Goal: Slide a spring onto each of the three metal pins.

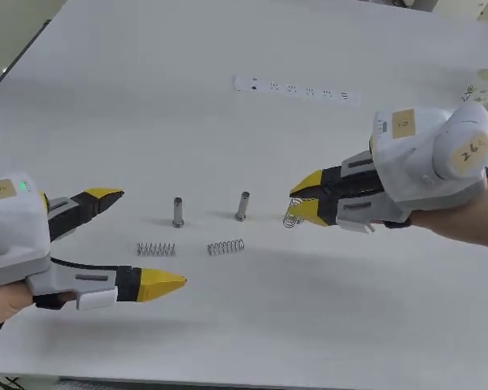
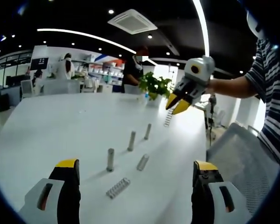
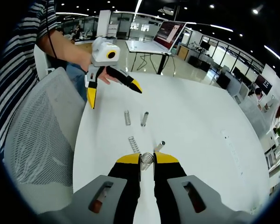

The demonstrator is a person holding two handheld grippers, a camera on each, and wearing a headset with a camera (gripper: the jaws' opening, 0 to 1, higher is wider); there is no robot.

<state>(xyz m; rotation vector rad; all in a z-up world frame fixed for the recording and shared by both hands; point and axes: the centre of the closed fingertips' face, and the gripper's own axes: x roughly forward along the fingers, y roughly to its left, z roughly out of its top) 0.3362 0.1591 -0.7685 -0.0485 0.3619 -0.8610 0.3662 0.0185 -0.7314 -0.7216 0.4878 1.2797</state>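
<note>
While both tools hang over the white table [image 1: 309, 333], I count two grippers, three springs and three pins. Nearest on my left, the left gripper [image 1: 136, 238] has its jaws spread wide with nothing between them. The right gripper [image 1: 297, 201] comes in from the right with its jaws almost closed, pinching the held spring [image 1: 292, 218]. In the right gripper view the coil sits clamped between the yellow tips. In the left gripper view it hangs down from those tips, close to the farthest pin. Next out are the other two springs, lying flat on the table: the left loose spring [image 1: 156, 249] and the right loose spring [image 1: 225, 246], side by side and apart, just in front of the pins. The left gripper view gives the pins as an upright row: near pin [image 2: 110, 159], middle pin [image 2: 131, 140] and far pin [image 2: 148, 131], all three bare. In the head view the right gripper's tips sit just right of the row. Farthest back, well apart from the work, lies one white power strip [image 1: 297, 89].
</note>
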